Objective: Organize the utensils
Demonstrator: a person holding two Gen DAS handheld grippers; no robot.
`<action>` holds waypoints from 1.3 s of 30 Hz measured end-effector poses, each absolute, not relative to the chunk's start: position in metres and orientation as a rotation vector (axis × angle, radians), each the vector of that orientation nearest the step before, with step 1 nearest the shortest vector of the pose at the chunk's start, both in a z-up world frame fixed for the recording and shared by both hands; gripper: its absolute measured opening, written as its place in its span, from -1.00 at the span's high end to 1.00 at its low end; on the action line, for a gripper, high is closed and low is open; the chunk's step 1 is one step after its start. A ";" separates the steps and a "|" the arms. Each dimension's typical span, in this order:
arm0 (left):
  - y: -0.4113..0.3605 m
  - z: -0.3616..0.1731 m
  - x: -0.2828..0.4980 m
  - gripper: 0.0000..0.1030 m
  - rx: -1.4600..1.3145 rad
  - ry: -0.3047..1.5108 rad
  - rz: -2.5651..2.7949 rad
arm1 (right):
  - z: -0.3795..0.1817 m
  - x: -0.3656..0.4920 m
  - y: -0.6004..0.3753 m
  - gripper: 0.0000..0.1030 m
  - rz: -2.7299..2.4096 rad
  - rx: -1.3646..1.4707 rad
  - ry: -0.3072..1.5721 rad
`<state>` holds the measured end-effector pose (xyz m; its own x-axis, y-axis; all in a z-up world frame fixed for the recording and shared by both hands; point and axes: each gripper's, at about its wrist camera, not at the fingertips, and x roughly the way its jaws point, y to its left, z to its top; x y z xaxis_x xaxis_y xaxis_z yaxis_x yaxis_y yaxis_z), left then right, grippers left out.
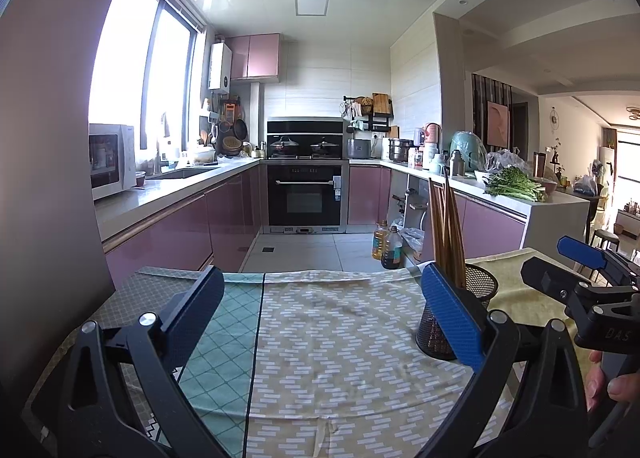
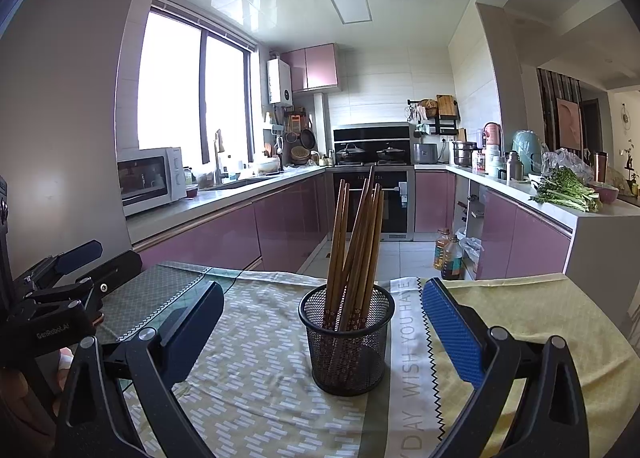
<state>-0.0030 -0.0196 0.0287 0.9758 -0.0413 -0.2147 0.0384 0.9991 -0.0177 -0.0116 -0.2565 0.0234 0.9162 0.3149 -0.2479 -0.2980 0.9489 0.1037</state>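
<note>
Right gripper (image 2: 322,326): jaws spread wide, nothing between them, the mesh holder (image 2: 346,342) centred in the gap but farther out along the table and not touched. Left gripper (image 1: 320,314): likewise wide and empty, hovering over bare tablecloth (image 1: 320,358), with the holder just beyond its right finger.

The chopsticks (image 2: 356,234) stood bundled in the holder, leaning to different sides, tips up. I saw no loose utensil on the cloth in either view.

My reading: the sorting step looked finished or nearly so, both tools idle. If anything remained, I judged the next move would be a check of the table edges outside the frame, or squaring the holder with a gentle two-sided grasp; the light mesh could tip if nudged high.
</note>
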 end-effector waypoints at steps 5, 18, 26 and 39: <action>-0.019 0.029 -0.003 -0.89 -0.013 0.215 -0.041 | 0.023 -0.012 -0.257 -0.87 0.315 0.065 0.266; -0.018 0.032 -0.001 -0.89 -0.008 0.214 -0.040 | 0.024 -0.010 -0.256 -0.87 0.316 0.067 0.269; -0.019 0.031 -0.001 -0.89 -0.007 0.215 -0.042 | 0.025 -0.008 -0.257 -0.87 0.313 0.068 0.272; -0.022 0.031 0.000 -0.89 -0.004 0.216 -0.044 | 0.024 -0.007 -0.256 -0.87 0.313 0.073 0.270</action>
